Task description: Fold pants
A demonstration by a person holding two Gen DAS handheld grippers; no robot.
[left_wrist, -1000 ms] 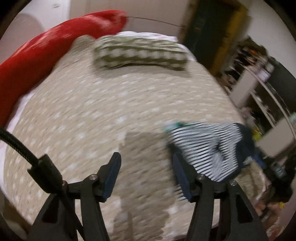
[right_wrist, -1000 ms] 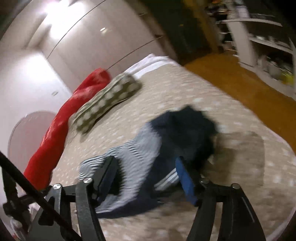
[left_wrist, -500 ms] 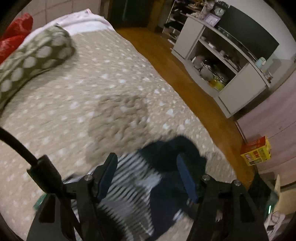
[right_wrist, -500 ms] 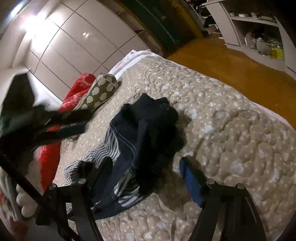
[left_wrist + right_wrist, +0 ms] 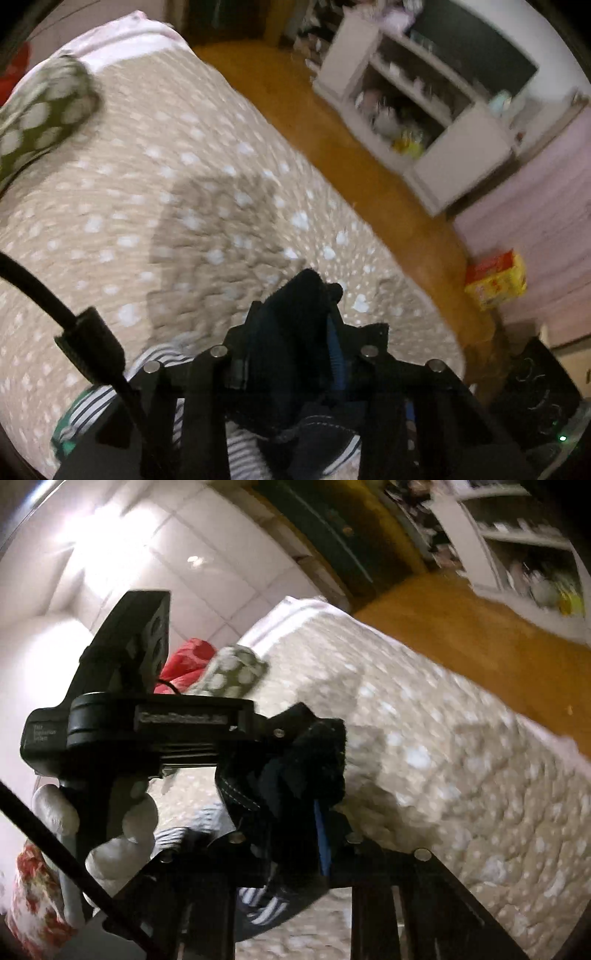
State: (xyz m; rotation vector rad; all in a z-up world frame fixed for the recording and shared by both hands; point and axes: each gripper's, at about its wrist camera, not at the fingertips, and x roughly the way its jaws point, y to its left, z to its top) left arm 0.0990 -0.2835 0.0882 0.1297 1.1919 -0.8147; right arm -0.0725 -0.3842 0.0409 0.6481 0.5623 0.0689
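Navy pants (image 5: 295,314) bunched on the bed (image 5: 155,206) — left gripper (image 5: 291,332) and right gripper (image 5: 295,812) have just closed, both pinching fabric — lift evenly, spread wide.

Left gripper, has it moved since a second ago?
Yes. The left gripper swung away from the spotted pillow, now at the view's left edge, toward the bed's floor side, and has just been closing on the dark pants.
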